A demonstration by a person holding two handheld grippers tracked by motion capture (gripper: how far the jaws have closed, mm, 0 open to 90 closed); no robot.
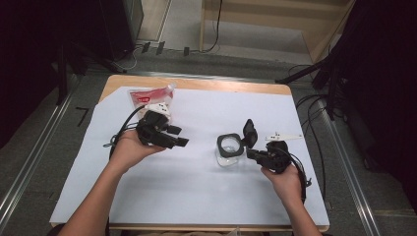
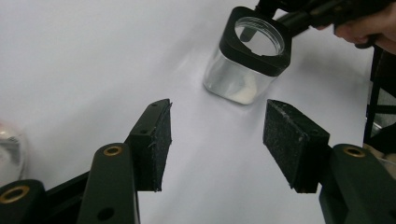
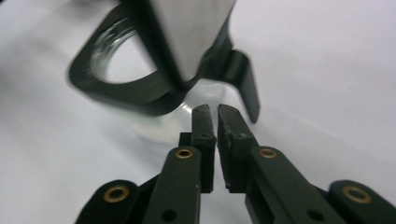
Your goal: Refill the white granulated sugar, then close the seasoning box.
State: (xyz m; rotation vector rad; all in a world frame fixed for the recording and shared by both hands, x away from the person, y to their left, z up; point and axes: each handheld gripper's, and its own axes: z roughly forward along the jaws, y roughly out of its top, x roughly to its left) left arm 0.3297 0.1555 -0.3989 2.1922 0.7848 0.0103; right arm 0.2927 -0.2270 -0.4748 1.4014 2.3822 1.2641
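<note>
A clear square jar (image 1: 229, 153) with a black collar stands right of centre on the white sheet (image 1: 196, 196), its hinged lid (image 1: 250, 132) flipped up. The right gripper (image 1: 252, 153) sits just beside it, jaws nearly together with a thin gap and nothing between them. The left gripper (image 2: 217, 140) is held well apart, jaws spread wide and empty. The jar looks light, rigid, smooth and likely slippery; the flat walls below the collar seem the safest hold, not the thin lid
</note>
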